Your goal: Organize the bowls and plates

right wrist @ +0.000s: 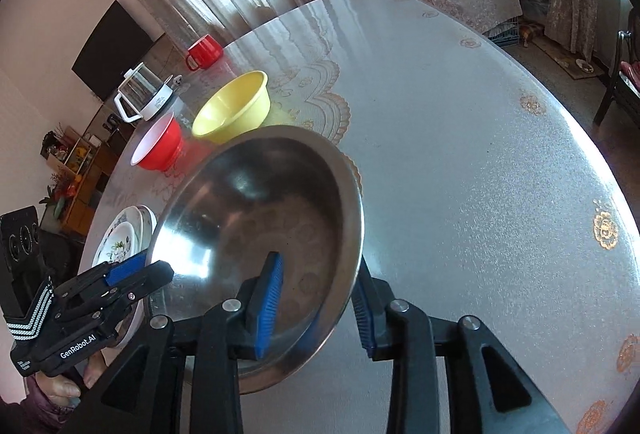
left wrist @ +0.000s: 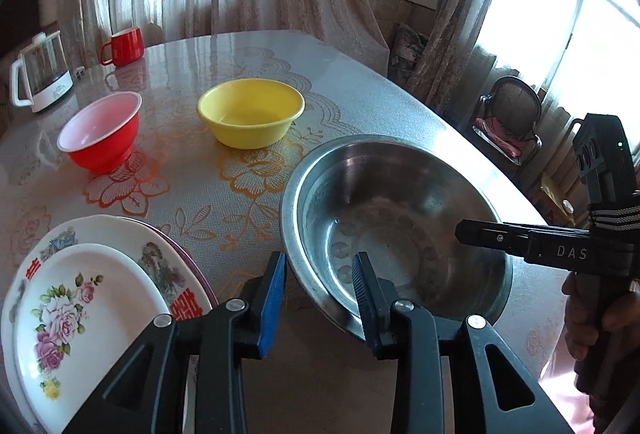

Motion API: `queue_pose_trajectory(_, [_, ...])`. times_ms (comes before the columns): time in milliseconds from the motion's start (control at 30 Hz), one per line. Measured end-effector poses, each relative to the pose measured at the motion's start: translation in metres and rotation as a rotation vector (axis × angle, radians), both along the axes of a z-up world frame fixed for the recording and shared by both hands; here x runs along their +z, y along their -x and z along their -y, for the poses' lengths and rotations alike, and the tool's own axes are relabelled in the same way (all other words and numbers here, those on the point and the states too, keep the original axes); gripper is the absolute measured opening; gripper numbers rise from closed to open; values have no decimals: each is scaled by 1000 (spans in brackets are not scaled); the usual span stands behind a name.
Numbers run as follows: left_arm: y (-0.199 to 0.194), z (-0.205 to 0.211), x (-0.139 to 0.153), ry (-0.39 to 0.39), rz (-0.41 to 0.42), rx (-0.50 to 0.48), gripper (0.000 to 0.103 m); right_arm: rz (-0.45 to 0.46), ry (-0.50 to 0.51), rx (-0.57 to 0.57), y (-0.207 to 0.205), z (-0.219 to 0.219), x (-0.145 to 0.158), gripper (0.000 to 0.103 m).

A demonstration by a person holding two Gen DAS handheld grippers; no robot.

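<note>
A large steel bowl (left wrist: 396, 218) sits on the table at the right; it also shows in the right wrist view (right wrist: 256, 210). My left gripper (left wrist: 320, 274) is open with its jaws either side of the bowl's near-left rim. My right gripper (right wrist: 318, 294) is open too, its jaws straddling the bowl's right rim, one finger inside. It shows from the side in the left wrist view (left wrist: 464, 230). A yellow bowl (left wrist: 250, 112) and a red bowl (left wrist: 102, 130) stand further back. A stack of floral plates (left wrist: 84, 298) lies at the near left.
A red mug (left wrist: 124, 46) and a glass kettle (left wrist: 40, 74) stand at the table's far left. The table (right wrist: 480, 154) has a patterned plastic cover. A chair (left wrist: 512, 118) stands beyond the right edge. Curtains hang behind.
</note>
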State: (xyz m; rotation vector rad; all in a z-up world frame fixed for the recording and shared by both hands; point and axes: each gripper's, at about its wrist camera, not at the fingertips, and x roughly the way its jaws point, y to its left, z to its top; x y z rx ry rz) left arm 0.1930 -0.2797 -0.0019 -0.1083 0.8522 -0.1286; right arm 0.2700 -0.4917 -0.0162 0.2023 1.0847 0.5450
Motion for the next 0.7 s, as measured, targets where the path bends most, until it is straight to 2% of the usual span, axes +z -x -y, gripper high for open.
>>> queue_pose_trajectory(100, [0, 3, -2, -42, 17, 1, 34, 1, -2, -21, 6, 9, -2, 33])
queue_pose_trajectory(167, [-1, 3, -4, -48, 22, -5, 29, 2, -13, -40, 7, 13, -3, 31])
queue_pose_trajectory(267, [-2, 5, -7, -61, 25, -3, 26, 34, 6, -54, 12, 12, 2, 17])
queue_pose_trajectory(467, [-12, 12, -5, -60, 11, 4, 26, 43, 48, -65, 8, 12, 5, 17])
queue_pose_trajectory(567, [-19, 15, -11, -56, -19, -1, 30, 40, 53, -78, 3, 13, 6, 17])
queue_pose_trajectory(633, [-25, 14, -15, -23, -49, -3, 31, 20, 19, -80, 3, 16, 7, 19])
queue_pose_trajectory(700, [-27, 15, -17, -24, -43, -2, 30, 16, 3, -85, 4, 19, 7, 20])
